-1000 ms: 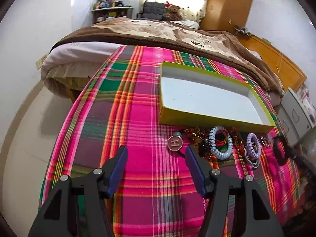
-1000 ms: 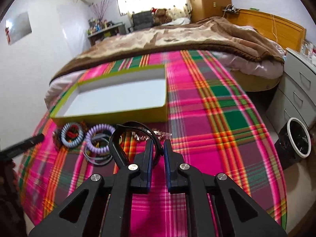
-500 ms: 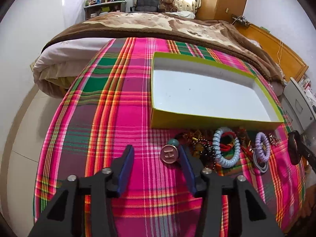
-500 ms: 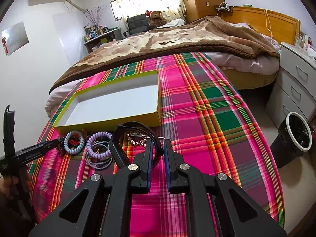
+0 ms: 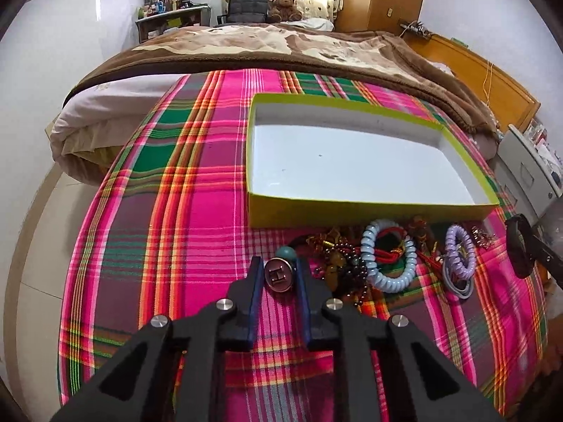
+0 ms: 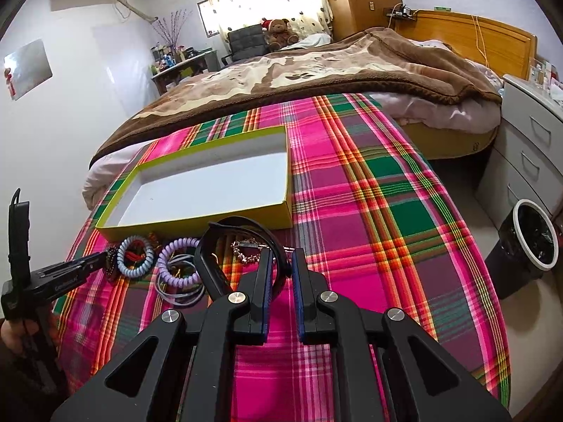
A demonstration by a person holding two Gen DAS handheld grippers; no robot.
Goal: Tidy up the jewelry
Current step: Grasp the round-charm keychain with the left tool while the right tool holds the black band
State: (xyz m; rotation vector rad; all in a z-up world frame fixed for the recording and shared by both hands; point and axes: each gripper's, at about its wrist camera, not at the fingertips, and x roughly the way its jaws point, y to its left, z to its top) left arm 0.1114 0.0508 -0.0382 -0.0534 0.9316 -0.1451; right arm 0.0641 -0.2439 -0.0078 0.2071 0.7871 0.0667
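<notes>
In the left wrist view my left gripper [image 5: 279, 263] is shut on a round metal charm marked H [image 5: 279, 275], with a teal bead [image 5: 285, 252] just beyond it. Beside it lies a pile of jewelry: a pale blue coil bracelet [image 5: 387, 260], dark beads [image 5: 343, 267] and a purple coil band [image 5: 459, 251]. The empty yellow-green box [image 5: 352, 207] stands behind the pile. In the right wrist view my right gripper [image 6: 281, 263] is shut on a black band [image 6: 211, 263] and holds it above the cloth, in front of the box [image 6: 197, 223].
Everything lies on a pink and green plaid cloth [image 6: 369, 211] over a table. A bed with a brown blanket [image 6: 316, 66] is behind. White drawers [image 6: 527, 147] and a black bin [image 6: 527, 242] stand to the right. A silver chain [image 6: 246, 250] lies near the box.
My left gripper moved forward to the H charm and closed on it. My right gripper has risen a little with the black band still in it.
</notes>
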